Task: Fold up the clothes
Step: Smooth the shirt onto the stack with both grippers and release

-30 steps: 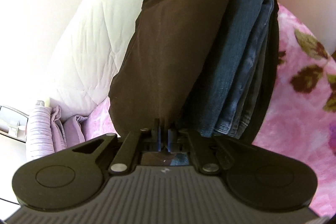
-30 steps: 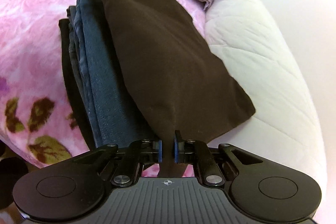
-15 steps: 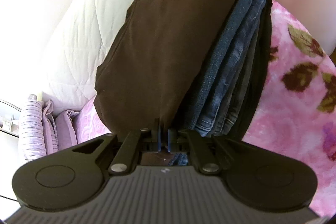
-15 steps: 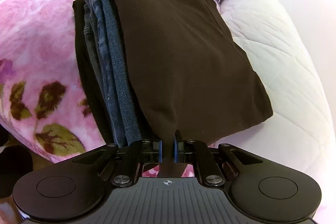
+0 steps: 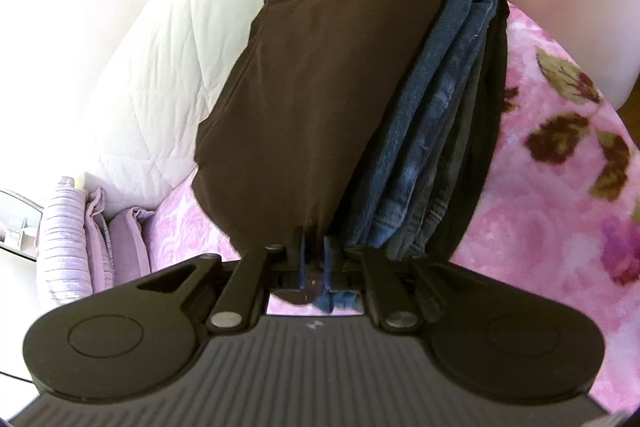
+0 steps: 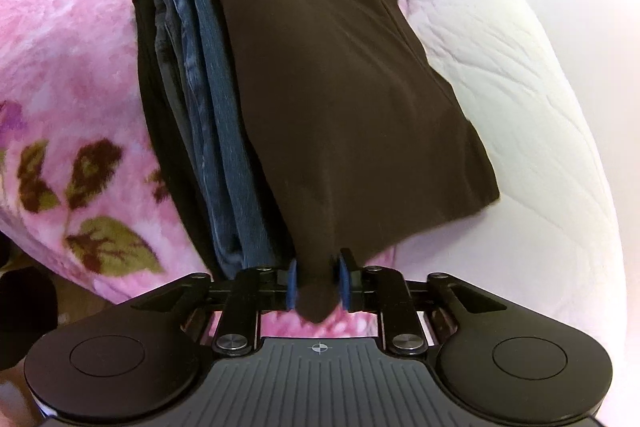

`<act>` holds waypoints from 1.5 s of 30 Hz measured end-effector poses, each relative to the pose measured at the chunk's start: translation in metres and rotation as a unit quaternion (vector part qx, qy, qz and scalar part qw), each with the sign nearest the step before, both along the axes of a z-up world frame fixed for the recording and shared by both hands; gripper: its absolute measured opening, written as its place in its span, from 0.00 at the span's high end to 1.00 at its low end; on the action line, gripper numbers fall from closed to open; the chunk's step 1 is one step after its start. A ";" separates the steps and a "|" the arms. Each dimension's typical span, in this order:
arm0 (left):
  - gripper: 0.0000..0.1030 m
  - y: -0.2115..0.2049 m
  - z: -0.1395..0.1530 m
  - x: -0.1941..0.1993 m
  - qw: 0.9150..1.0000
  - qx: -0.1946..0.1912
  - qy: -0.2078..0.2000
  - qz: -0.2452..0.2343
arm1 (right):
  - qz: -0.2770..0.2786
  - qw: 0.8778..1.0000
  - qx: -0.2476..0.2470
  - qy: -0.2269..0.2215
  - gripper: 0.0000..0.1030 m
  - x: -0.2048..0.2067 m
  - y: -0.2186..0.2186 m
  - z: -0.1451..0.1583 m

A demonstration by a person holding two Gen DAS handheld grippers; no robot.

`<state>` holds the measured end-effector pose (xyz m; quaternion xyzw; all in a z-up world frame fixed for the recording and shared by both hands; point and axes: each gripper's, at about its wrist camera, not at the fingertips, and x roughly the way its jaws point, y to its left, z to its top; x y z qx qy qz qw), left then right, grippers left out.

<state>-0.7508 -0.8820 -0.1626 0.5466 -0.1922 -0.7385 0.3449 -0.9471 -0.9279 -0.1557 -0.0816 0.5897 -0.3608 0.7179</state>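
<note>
**Right wrist view: brown garment laid on the folded stack**

Right gripper [image 6: 316,285] jaws opening, brown garment [image 6: 340,99] corner loose between them; left gripper [image 5: 314,257] opening too, pads narrow around its corner; garment lies atop jeans [image 6: 216,107] on pink blanket [image 6: 68,47].

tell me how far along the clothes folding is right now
Done: a stack of folded jeans and dark garments lies on the pink floral blanket, and the folded brown garment has been laid on top. In hand: both the left gripper and right gripper are opening, each with a corner of the brown garment between its pads. Left: let go and pull clear; no unfolded clothes are in view.
</note>
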 end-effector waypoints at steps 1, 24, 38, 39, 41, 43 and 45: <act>0.92 0.003 0.003 0.003 1.000 -0.002 0.003 0.000 | -0.009 1.000 0.001 -0.002 0.78 -0.001 0.001 0.001; 0.95 -0.043 0.011 0.003 0.996 0.046 0.050 0.066 | -0.118 0.984 0.059 -0.116 0.75 0.010 -0.022 0.014; 0.94 -0.113 0.051 -0.033 0.985 0.045 0.134 0.101 | -0.162 0.966 0.035 -0.199 0.75 -0.009 -0.083 0.061; 0.94 -0.122 0.048 -0.036 0.984 0.049 0.134 0.104 | -0.170 0.964 0.031 -0.200 0.75 -0.011 -0.098 0.056; 0.94 -0.135 0.036 -0.042 0.985 0.063 0.119 0.108 | -0.187 0.961 0.025 -0.203 0.75 -0.015 -0.129 0.047; 0.94 -0.142 0.023 -0.044 0.986 0.078 0.101 0.111 | -0.203 0.957 0.021 -0.204 0.75 -0.020 -0.159 0.036; 0.94 -0.142 0.008 -0.043 0.987 0.087 0.082 0.110 | -0.213 0.955 0.036 -0.202 0.75 -0.025 -0.187 0.019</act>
